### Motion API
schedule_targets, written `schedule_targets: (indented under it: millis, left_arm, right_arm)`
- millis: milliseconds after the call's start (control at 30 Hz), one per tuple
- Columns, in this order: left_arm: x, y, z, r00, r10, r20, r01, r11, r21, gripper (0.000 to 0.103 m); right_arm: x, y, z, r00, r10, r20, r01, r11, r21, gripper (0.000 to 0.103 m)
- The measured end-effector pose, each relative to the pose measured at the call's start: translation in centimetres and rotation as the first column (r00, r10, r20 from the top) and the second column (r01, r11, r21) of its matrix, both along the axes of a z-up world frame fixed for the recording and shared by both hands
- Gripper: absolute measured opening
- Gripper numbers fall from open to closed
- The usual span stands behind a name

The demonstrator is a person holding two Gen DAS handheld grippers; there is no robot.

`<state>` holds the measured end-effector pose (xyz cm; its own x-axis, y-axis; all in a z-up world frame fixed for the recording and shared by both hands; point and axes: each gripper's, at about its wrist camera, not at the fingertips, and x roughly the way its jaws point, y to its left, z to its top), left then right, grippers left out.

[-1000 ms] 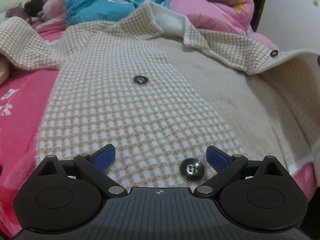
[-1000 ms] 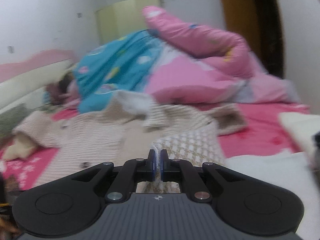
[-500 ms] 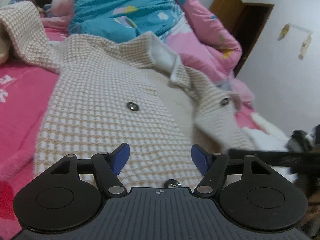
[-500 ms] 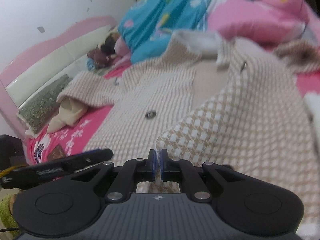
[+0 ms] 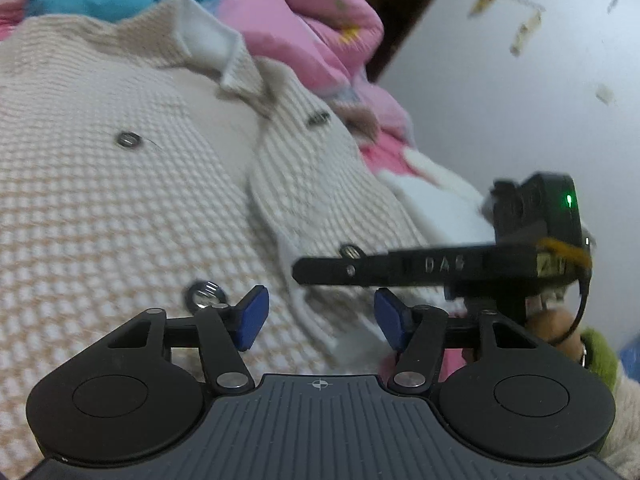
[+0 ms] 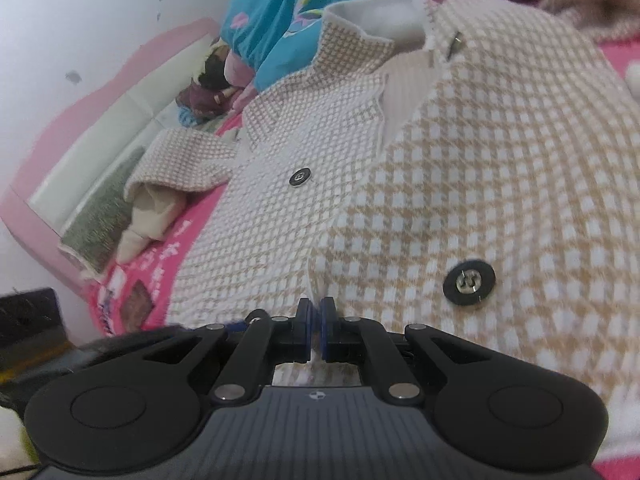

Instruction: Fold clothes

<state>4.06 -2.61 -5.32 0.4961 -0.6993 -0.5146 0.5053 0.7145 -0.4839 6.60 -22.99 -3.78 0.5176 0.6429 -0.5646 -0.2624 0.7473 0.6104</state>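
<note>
My coat (image 6: 460, 168) lies face up on the bed (image 6: 188, 236), and its right front panel now sits closed over the body, overlapping the left panel down the middle. That is about all I count as done: the left sleeve (image 6: 180, 160) is spread out to the side, the collar (image 6: 372, 20) stands open, and no cross fold has been made.

My right gripper (image 6: 315, 320) is pinched tight on the panel's lower edge. My left gripper (image 5: 316, 316) hovers over the hem beside a button (image 5: 205, 295), jaws closing from about half open with cloth under them but nothing pressed by the pads.

The bed has a pink printed sheet, with a blue and pink quilt (image 6: 280, 12) heaped beyond the collar, a pale headboard (image 6: 100, 140) and plain white walls (image 5: 500, 100).
</note>
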Motion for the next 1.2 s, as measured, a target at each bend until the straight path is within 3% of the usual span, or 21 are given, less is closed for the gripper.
schedule_targets:
  millis: [100, 200, 333, 433, 600, 733, 867, 967, 1100, 1200]
  left_arm:
    - [0.1, -0.9, -0.3, 1.000, -0.012, 0.001, 0.012, 0.999, 0.038, 0.056]
    - [0.4, -1.3, -0.6, 1.000, -0.008, -0.018, 0.009, 0.999, 0.052, 0.053]
    - [1.3, -1.5, -1.0, 0.997, 0.013, -0.071, -0.010, 0.999, 0.037, 0.037]
    - [1.8, -1.8, -1.1, 0.995, 0.032, -0.093, -0.028, 0.999, 0.042, 0.025]
    - [2.1, -1.5, -1.4, 0.989, 0.067, -0.132, -0.064, 0.998, 0.026, 0.016]
    - [2.3, -1.2, -1.4, 0.979, 0.104, -0.173, -0.104, 0.995, 0.012, 0.004]
    - [2.0, -0.8, -1.0, 0.972, 0.137, -0.191, -0.143, 0.990, -0.019, 0.002]
    - [1.6, -0.8, -0.8, 0.973, 0.141, -0.181, -0.148, 0.989, -0.024, 0.002]
    - [1.6, -0.8, -0.6, 0.973, 0.129, -0.194, -0.143, 0.988, -0.058, 0.001]
    - [1.4, -0.6, 0.0, 0.974, 0.109, -0.197, -0.127, 0.988, -0.083, 0.001]
  right_arm:
    - [-0.7, -0.9, 0.2, 1.000, 0.007, -0.008, -0.007, 0.999, 0.045, 0.005]
    - [-2.1, -2.5, 1.3, 0.999, -0.036, 0.040, 0.033, 0.997, 0.067, 0.005]
    - [-4.8, -5.8, 2.5, 0.984, -0.159, 0.080, 0.156, 0.987, 0.045, 0.006]
    - [-7.4, -8.5, 1.8, 0.968, -0.249, 0.023, 0.245, 0.964, 0.106, 0.013]
    - [-10.8, -11.3, -1.2, 0.927, -0.347, -0.138, 0.371, 0.901, 0.224, 0.027]
    - [-10.7, -12.5, -3.4, 0.882, -0.410, -0.232, 0.465, 0.835, 0.293, 0.028]
    - [-10.3, -13.3, -4.5, 0.845, -0.464, -0.266, 0.532, 0.780, 0.330, 0.028]
    - [-10.1, -13.4, -4.8, 0.831, -0.484, -0.274, 0.554, 0.764, 0.332, 0.026]
    - [-10.2, -13.4, -4.6, 0.825, -0.498, -0.266, 0.564, 0.739, 0.368, 0.004]
    - [-10.5, -13.2, -3.4, 0.828, -0.515, -0.222, 0.560, 0.738, 0.377, 0.001]
